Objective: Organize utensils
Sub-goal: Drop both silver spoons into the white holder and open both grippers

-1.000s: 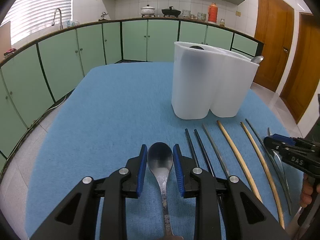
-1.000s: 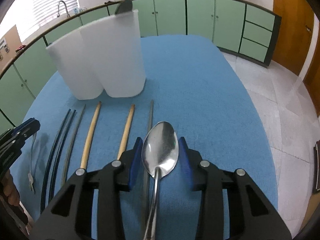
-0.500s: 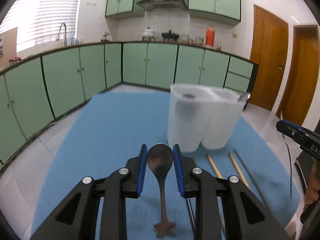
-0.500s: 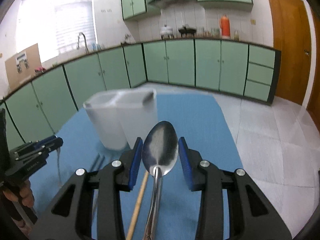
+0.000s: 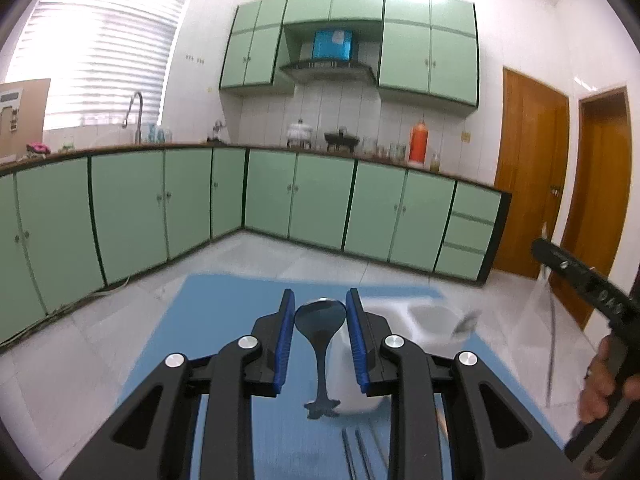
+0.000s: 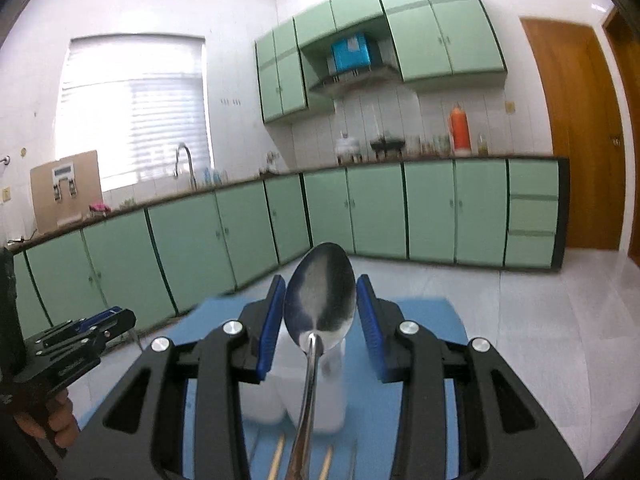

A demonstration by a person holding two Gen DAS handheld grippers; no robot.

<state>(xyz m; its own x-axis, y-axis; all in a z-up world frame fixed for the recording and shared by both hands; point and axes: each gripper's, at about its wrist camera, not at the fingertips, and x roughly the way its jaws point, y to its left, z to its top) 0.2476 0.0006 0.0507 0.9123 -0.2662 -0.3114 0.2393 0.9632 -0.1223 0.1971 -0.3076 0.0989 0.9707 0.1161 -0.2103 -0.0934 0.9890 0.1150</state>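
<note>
The blue-covered surface [image 5: 224, 312] lies low in both wrist views, with green kitchen cabinets [image 5: 320, 200] and a tiled floor behind it. On the surface stands a white two-compartment utensil holder [image 5: 432, 320], seen past the left gripper's right jaw in the left view and directly behind the jaws in the right view [image 6: 276, 392]; a utensil tip pokes from its right compartment, too blurred to name.

The left gripper [image 5: 320, 332] has its blue-padded jaws clamped on the bowl of a dark spoon [image 5: 320, 320], whose handle hangs down in front of the holder, clear of the surface. The right gripper [image 6: 320, 316] has its jaws closed against the sides of a shiny metal spoon [image 6: 320, 292], bowl up and facing the camera, handle running down toward the lens.

Below the holder in the right view, the ends of two wooden chopsticks [image 6: 278, 456] lie on the surface, and in the left view two thin dark chopsticks [image 5: 356, 456] lie side by side at the bottom edge.
</note>
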